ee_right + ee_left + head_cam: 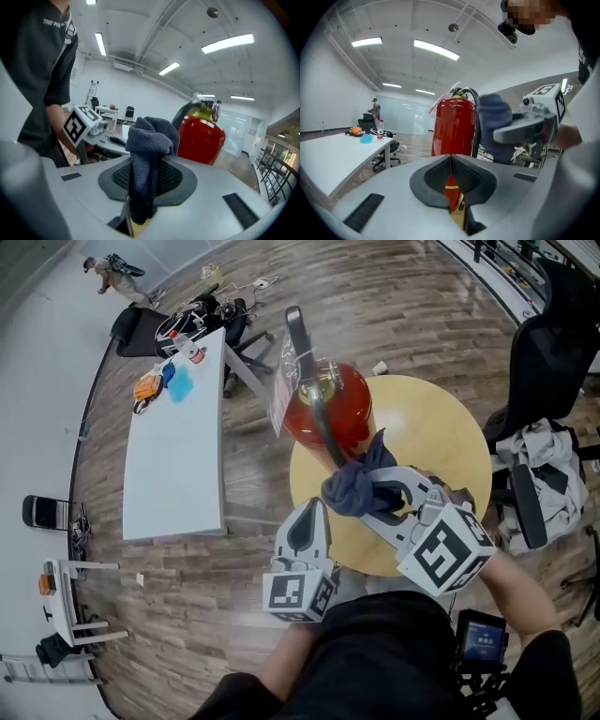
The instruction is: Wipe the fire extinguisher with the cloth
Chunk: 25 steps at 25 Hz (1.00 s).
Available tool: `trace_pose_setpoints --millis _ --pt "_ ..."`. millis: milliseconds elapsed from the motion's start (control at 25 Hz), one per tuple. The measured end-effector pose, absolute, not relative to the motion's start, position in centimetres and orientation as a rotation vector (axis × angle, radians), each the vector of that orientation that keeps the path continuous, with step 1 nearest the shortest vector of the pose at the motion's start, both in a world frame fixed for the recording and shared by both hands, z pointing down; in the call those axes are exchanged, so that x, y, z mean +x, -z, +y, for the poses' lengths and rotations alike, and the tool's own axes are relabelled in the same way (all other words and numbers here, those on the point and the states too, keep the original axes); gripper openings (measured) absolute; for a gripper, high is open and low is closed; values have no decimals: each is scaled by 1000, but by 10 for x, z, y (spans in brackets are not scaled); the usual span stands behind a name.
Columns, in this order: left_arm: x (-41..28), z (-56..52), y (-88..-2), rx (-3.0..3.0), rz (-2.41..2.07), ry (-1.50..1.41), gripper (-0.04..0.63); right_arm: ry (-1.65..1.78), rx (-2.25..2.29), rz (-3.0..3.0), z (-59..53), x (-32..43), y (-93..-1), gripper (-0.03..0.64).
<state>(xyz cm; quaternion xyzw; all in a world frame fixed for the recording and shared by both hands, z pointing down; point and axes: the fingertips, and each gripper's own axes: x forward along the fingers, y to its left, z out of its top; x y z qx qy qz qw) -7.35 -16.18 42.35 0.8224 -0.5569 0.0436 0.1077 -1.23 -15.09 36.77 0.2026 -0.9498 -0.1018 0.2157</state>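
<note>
- Your right gripper (pixel 147 180) squeezes the dark blue fluffy cloth (pixel 151 138) tight between its 2 jaws. Most of the cloth sticks up in a loose bunch. If you rub hard, it can slide out and fall.
- The big red metal fire extinguisher (pixel 343 401) stands up tall on the round yellow wooden table (pixel 445 432), near the table's edge. The cloth is right beside it. I cannot tell if they touch.
- Your left gripper (pixel 451 174) has its 2 jaws closed together with nothing in them, and it is not holding the red can. So a strong push from the cloth can tip the can over or roll it off the table.
- The thin black hose (pixel 325 430) runs down the side where the cloth is. The cloth can catch on it and tug the can.
- If the hard jaws rub the can instead of the cloth, they can scratch the paint.
</note>
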Motion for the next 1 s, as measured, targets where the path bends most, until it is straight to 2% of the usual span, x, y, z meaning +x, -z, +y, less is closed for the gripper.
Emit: trace_pose_setpoints --millis 240,440,760,1000 --pt "-75 -158 -426 2419 -1637 -156 23 130 545 -2392 -162 -10 -535 101" --pt "-76 -154 -423 2423 -1642 -177 23 -8 558 -2266 -167 1 -629 101" --pt "-97 -147 -421 2404 -1704 -237 23 -35 506 -2192 -187 41 -676 103" --pt "-101 -144 -418 2420 -1714 -258 23 -40 624 -2167 -237 71 -671 103"
